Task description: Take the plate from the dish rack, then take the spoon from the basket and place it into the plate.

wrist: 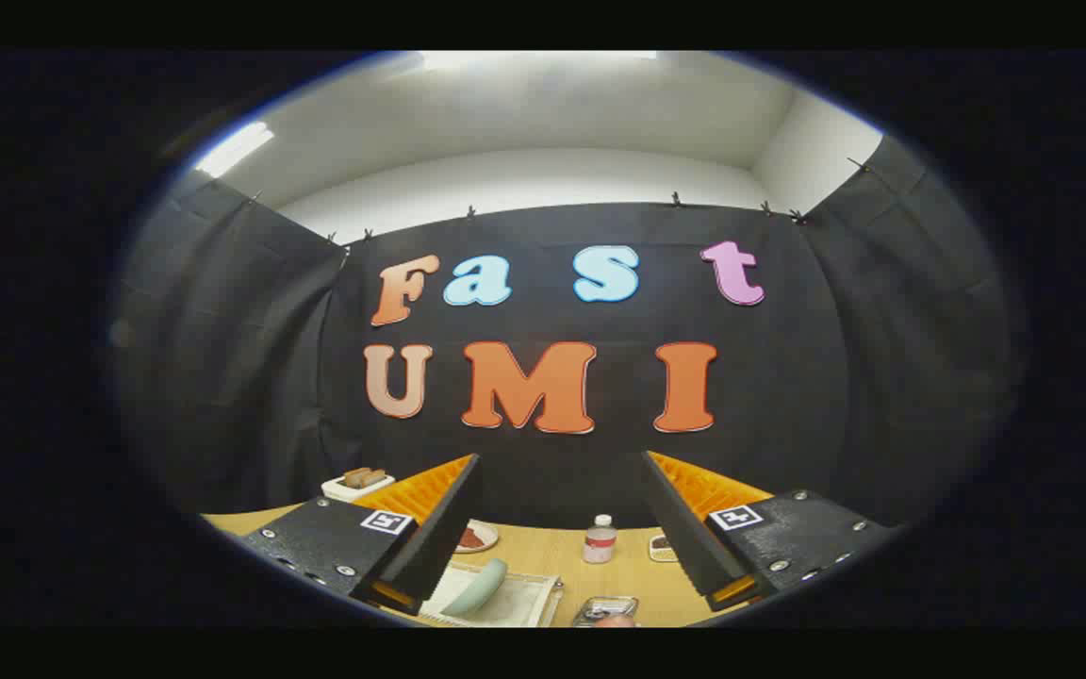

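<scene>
Staged recording booth: black cloth walls [222, 377], wooden table [618, 580] with scattered kitchenware

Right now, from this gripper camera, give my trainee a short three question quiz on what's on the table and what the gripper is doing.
1. True or false: the gripper is shut on the plate.
2. Which stands upright on the table beyond the fingers? A) a small bottle B) a kettle C) a vase
3. Fill in: the pale green plate leans in the white ____, just ahead of the left finger.

Key:
1. False. The fingers are spread wide and hold nothing.
2. A, the bottle, with a white cap.
3. Rack.
</scene>
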The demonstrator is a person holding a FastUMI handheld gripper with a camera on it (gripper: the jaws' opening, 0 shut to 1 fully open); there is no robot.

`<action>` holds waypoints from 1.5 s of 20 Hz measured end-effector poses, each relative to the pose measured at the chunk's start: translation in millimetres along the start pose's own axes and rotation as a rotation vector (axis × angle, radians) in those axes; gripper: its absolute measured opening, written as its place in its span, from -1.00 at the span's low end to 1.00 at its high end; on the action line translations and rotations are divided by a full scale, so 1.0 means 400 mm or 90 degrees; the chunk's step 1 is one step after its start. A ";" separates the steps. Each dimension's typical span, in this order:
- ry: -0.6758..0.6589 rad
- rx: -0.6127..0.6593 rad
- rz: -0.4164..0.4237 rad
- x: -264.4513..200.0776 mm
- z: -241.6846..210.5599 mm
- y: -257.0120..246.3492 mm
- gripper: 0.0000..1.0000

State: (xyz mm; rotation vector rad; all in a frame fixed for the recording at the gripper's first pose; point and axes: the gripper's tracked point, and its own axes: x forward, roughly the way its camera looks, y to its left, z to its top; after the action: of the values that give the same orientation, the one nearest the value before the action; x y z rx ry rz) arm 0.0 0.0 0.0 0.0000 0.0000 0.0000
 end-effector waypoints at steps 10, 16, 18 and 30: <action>0.014 0.003 -0.003 0.014 0.017 0.003 0.96; 0.038 -0.006 0.023 0.027 0.001 0.039 0.96; 0.051 0.000 0.027 0.033 -0.010 0.045 0.96; 0.356 0.119 0.068 0.091 -0.251 0.098 0.95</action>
State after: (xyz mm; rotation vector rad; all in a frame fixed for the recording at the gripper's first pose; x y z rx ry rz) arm 36.3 39.1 -100.3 0.1863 0.5595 0.1065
